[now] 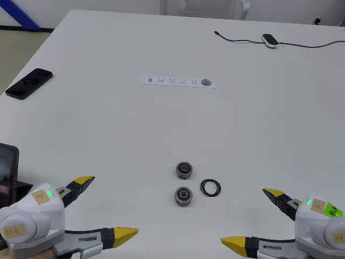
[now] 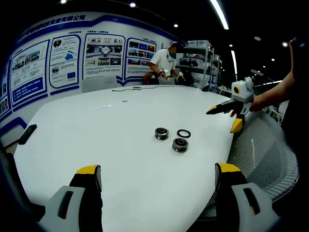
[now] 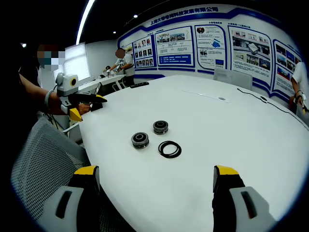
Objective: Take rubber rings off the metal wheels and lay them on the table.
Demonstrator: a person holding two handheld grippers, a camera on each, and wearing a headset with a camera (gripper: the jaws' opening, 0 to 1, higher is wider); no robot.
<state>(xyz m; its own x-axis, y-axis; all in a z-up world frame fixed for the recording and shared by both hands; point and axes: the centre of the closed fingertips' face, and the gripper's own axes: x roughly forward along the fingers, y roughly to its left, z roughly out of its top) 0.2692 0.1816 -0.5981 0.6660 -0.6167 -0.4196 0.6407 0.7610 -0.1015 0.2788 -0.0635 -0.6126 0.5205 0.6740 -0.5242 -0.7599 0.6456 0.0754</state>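
White table [image 1: 108, 135], wide and mostly bare, in a room hung with blue-bordered wall posters [image 3: 212, 46].

- Metal wheels, two, small, dark-rimmed, lying flat near the middle of the table's near part: far wheel [image 1: 184, 170] and near wheel [image 1: 183, 196], close together but apart.
- Rubber ring [image 1: 210, 188], black, lying flat on the table just right of the wheels, touching neither.
- Left gripper [image 1: 110, 205], at the near left edge: yellow-tipped fingers spread wide, nothing between them, well short of the wheels.
- Right gripper [image 1: 247, 216], at the near right edge: fingers likewise spread wide and holding nothing, near the ring but clear of it.
- Black phone [image 1: 29, 83], far left.
- White power strip [image 1: 178, 81], far centre.
- Small remote [image 1: 269, 39] with a dark cable, far right.
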